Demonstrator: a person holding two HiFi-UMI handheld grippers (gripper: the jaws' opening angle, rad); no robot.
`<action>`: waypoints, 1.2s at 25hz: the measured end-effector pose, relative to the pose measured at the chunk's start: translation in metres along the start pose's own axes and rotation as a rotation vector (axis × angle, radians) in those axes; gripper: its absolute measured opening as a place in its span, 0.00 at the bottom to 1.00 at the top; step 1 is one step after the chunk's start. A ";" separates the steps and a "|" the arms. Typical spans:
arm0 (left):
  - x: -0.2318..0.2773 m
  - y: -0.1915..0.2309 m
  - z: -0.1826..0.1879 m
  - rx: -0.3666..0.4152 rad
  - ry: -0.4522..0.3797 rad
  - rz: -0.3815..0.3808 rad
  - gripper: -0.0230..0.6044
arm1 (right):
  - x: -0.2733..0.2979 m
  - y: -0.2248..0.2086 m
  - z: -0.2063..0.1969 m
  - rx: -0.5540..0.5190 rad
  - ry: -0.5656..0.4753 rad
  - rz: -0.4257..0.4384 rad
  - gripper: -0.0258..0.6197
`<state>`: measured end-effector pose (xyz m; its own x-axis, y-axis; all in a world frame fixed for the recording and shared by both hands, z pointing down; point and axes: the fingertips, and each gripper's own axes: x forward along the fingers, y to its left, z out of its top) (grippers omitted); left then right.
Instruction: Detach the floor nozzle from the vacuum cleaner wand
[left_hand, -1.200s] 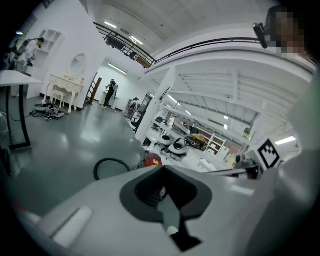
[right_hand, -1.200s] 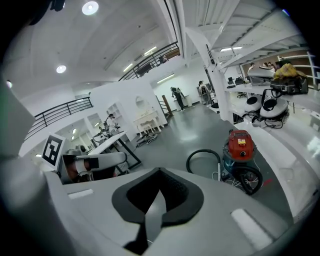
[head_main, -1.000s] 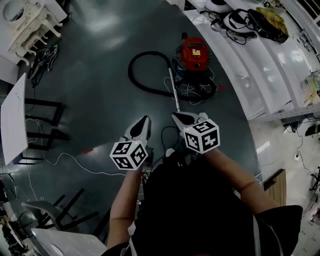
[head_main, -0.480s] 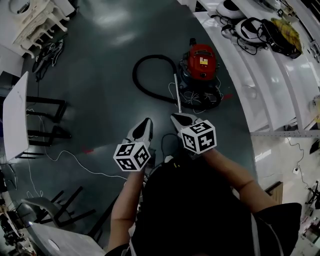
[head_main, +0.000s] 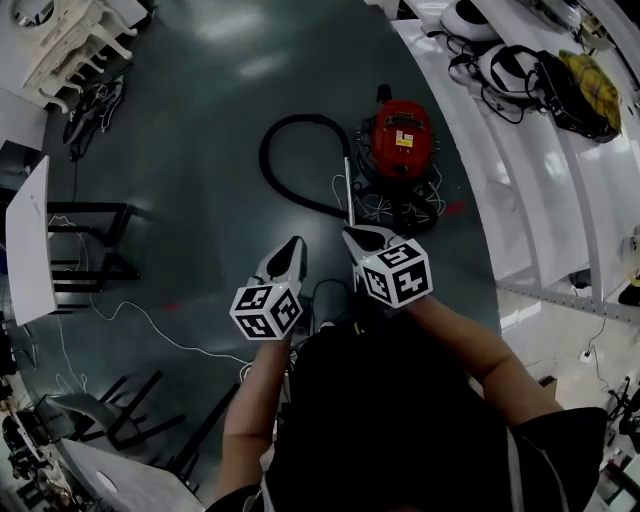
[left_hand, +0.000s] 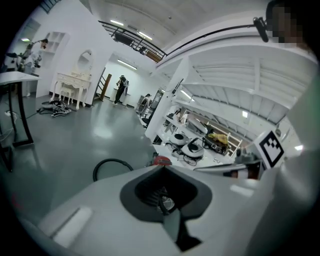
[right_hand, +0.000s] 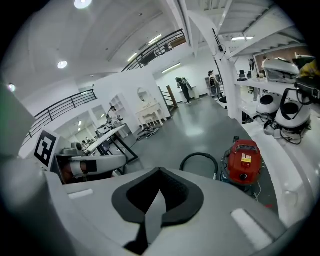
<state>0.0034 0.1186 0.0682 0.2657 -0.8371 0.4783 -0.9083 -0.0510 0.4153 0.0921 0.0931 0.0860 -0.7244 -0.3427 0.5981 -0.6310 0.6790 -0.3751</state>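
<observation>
Compared with a second back, the person has carried both hands closer to the red vacuum cleaner (head_main: 400, 135). It and its black hose (head_main: 272, 165) now sit nearer the tips in the head view. The left gripper (head_main: 291, 246) and right gripper (head_main: 352, 236) are side by side, each with its fingers (right_hand: 235, 200) pressed together and nothing in them.

The silver wand (head_main: 349, 190) lies on the dark floor (head_main: 200, 120), running from beside the vacuum toward the right gripper. Its near end is hidden behind that gripper, so I can't make out the floor nozzle.

A white cable (head_main: 140, 315) trails across the floor on the left, near some black frames (head_main: 95, 240). A long white table (head_main: 520, 160) on the right carries headsets (head_main: 510, 70).
</observation>
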 end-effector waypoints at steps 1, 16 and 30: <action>0.009 -0.001 0.002 -0.001 0.003 0.006 0.05 | 0.001 -0.008 0.003 0.001 0.003 0.005 0.03; 0.087 -0.021 0.010 0.044 0.082 0.030 0.05 | 0.015 -0.085 -0.001 0.069 0.047 -0.009 0.03; 0.123 0.062 0.044 0.083 0.153 -0.094 0.05 | 0.075 -0.083 0.021 0.184 0.015 -0.212 0.03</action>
<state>-0.0342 -0.0115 0.1189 0.3906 -0.7342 0.5554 -0.8992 -0.1751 0.4010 0.0842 -0.0027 0.1477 -0.5670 -0.4539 0.6873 -0.8091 0.4631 -0.3617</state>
